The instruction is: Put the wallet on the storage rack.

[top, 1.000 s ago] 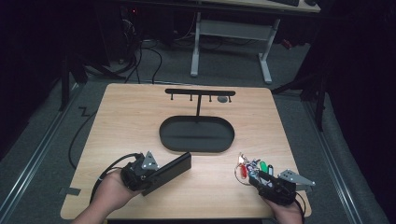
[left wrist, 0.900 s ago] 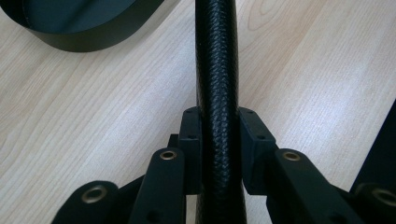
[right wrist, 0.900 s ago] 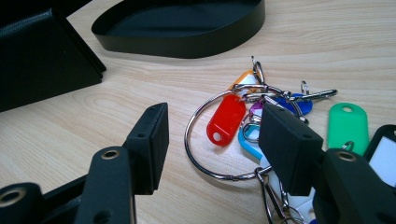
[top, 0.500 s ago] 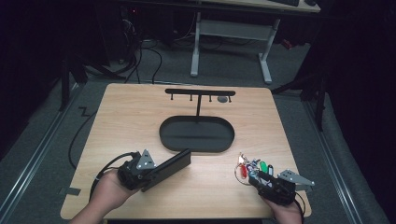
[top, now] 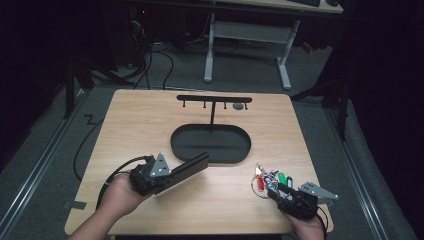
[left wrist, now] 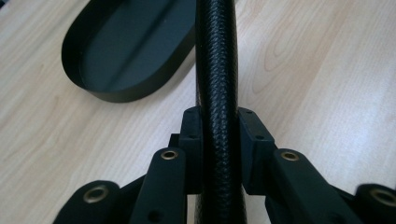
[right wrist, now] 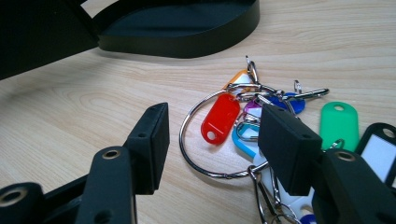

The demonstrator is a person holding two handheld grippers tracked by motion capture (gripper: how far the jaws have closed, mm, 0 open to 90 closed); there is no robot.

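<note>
My left gripper point(top: 166, 178) is shut on one end of a flat black leather-textured wallet point(top: 189, 167), held edge-up just off the table. The wallet's free end points at the near rim of a black oval tray point(top: 175, 145). In the left gripper view the wallet point(left wrist: 217, 70) runs up between the pads point(left wrist: 252, 140), with the tray point(left wrist: 88, 88) beyond. My right gripper point(top: 278, 192) rests open at the table's near right. A key ring with coloured tags point(top: 268, 178) lies by its jaws. In the right gripper view the ring and red tag point(right wrist: 219, 116) lie between the spread fingers point(right wrist: 149, 140).
A black T-shaped stand with several hooks point(top: 214, 99) rises from the tray's far side. The wallet's dark face point(right wrist: 37, 32) and the tray wall point(right wrist: 187, 46) show at the top of the right gripper view. Bare wood lies left and right of the tray.
The left gripper has carried the wallet slightly toward the tray, and its far end sits a little higher. The right gripper and the keys have stayed put.
</note>
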